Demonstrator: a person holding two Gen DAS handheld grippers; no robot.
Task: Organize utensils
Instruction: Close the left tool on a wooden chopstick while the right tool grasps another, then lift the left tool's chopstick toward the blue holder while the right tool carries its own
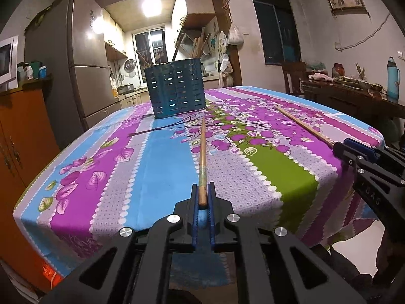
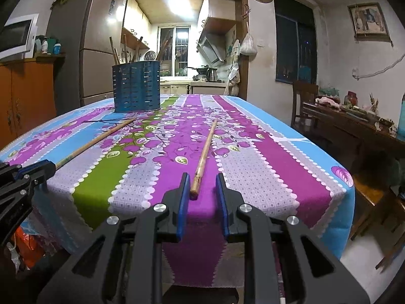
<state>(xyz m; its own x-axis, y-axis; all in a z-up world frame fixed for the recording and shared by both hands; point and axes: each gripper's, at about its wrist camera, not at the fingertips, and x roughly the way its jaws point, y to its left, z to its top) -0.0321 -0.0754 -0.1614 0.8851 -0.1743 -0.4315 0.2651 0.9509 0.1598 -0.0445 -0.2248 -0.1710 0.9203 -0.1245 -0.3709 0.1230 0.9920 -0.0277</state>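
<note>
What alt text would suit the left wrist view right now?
The left gripper is shut on the near end of a long wooden chopstick lying on the purple floral tablecloth, pointing toward a slotted blue metal utensil holder. The right gripper reaches a second wooden chopstick.

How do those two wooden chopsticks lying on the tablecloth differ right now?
The left chopstick is pinched at its near end by the left gripper; the right chopstick lies free between the right gripper's open fingers. The left one shows bluish staining near its end; the right looks plain. Both point towards the blue utensil holder.
</note>
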